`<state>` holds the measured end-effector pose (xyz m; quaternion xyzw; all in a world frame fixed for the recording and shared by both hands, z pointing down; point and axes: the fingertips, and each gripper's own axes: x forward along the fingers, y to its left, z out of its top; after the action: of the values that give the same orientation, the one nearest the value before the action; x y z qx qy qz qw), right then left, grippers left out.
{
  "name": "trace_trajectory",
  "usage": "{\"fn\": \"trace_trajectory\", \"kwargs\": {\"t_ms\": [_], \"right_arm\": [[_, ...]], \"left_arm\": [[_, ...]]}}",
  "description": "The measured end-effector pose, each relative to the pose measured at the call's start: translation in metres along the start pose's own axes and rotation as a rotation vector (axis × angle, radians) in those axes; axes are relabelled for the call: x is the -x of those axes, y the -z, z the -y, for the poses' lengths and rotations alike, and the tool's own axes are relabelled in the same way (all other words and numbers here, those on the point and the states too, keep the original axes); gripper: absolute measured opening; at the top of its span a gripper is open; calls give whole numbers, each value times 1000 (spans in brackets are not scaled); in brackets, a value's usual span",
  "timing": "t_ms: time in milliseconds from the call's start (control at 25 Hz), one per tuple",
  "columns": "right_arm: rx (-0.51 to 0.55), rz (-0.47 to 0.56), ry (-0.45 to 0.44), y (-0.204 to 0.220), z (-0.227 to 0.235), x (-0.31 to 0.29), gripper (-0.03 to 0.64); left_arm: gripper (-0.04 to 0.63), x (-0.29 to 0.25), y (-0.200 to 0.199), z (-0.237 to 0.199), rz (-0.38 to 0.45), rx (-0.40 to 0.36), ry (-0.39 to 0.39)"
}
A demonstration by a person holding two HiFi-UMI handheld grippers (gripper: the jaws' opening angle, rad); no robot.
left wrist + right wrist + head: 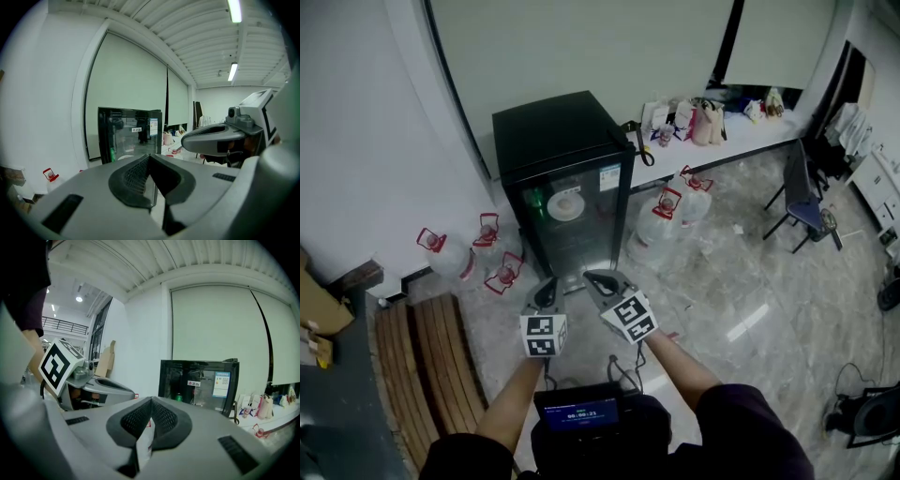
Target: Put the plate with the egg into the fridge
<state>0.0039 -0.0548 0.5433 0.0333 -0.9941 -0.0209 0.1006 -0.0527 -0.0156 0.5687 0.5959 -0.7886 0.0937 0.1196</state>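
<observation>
A black mini fridge [558,141] with a glass door stands against the wall, and the door looks closed. Through the glass a white plate [565,205] shows on a shelf; whatever lies on it is too small to make out. My left gripper [547,284] and right gripper [598,279] hover side by side just in front of the fridge, both shut with nothing between their jaws. In the left gripper view the left gripper [150,157] points at the fridge [129,133]. In the right gripper view the right gripper [151,400] faces the fridge [199,380].
Water jugs with red caps stand on the floor left [478,253] and right [675,206] of the fridge. A wooden bench [431,366] is at the near left. A counter with bags [703,117] runs along the far wall, and a chair [806,202] stands at the right.
</observation>
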Motion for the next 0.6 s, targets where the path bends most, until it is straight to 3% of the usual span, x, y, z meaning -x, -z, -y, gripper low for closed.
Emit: {"fn": "trace_trajectory", "kwargs": {"t_ms": [600], "right_arm": [[-3,9,15,-17,-60,-52,8]], "left_arm": [[11,36,0,-57,53,-3,22]]}}
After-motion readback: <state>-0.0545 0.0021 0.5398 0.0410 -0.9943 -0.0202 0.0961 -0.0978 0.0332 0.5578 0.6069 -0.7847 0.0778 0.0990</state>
